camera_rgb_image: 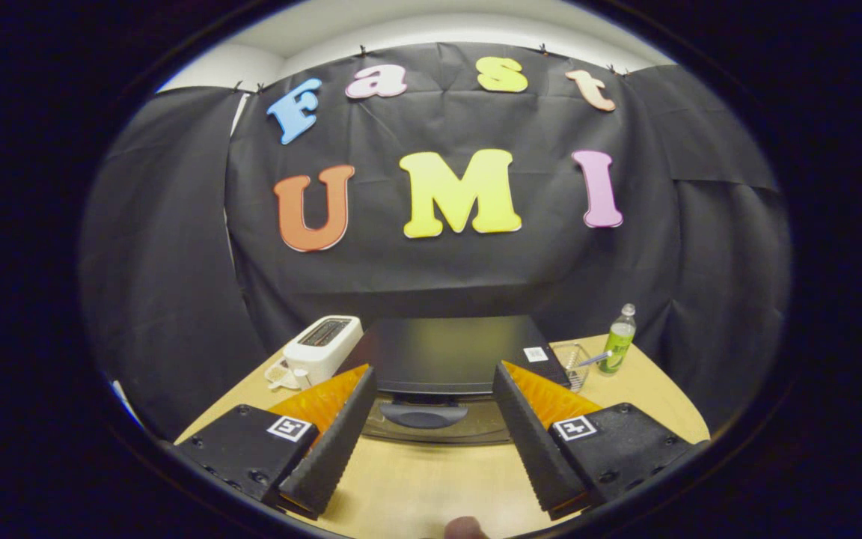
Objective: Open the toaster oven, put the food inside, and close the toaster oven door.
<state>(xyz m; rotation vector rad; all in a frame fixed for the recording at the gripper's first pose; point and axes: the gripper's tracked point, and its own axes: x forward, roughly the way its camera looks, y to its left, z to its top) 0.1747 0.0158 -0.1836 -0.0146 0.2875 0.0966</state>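
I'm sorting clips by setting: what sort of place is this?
Likely a staged booth mimicking a kitchen counter, not a real kitchen. Black cloth walls surround a wooden table holding a black toaster oven, door closed, and a white toaster. The open tool hovers before the oven.

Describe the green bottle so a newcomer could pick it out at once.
Start at the black toaster oven in the middle of the wooden table, just ahead of the open gripper. Off to the oven's side, opposite the white toaster and past a clear container, stands the bottle. It is the only upright green thing, slim, with a pale cap.
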